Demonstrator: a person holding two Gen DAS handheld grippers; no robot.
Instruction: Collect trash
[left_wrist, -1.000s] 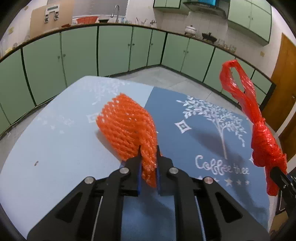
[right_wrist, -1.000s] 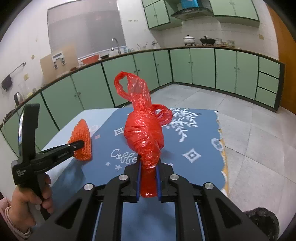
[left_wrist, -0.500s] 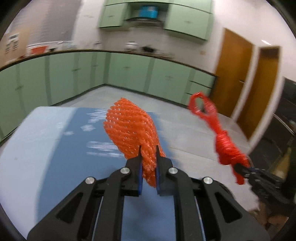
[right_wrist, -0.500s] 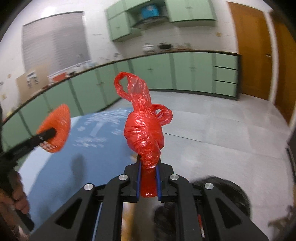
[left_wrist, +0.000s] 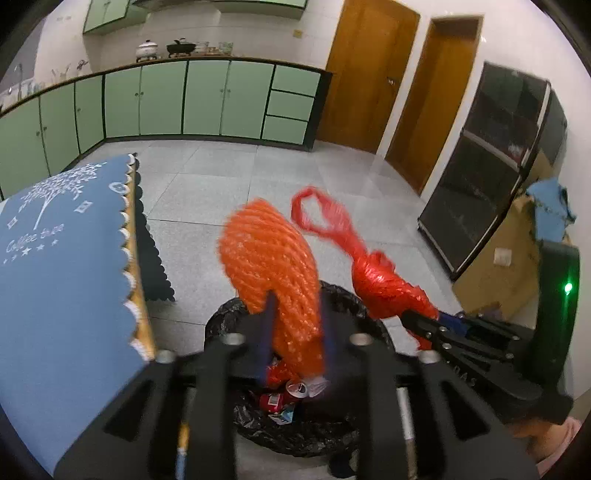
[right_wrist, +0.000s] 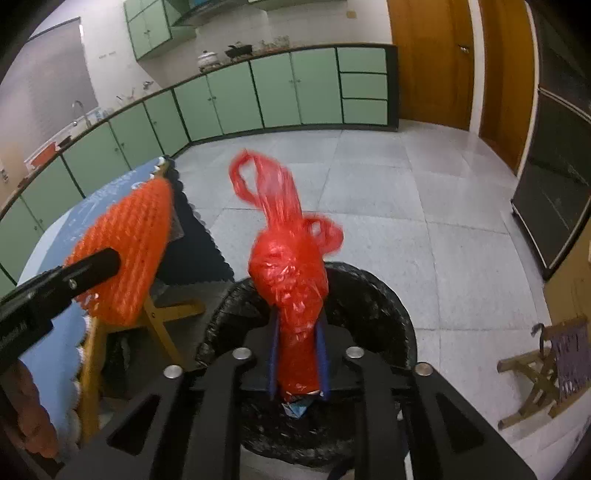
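Left gripper (left_wrist: 295, 343) pinches orange foam fruit net (left_wrist: 273, 273); right gripper (right_wrist: 297, 354) pinches knotted red plastic bag (right_wrist: 288, 273). Both frame-centre over black-lined trash bin (right_wrist: 380, 306) holding cans, wrappers.

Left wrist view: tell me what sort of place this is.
Most likely a home kitchen: green base cabinets run under a long counter carrying a white pot and a black wok, and a bin lined with a black bag stands on the tiled floor.
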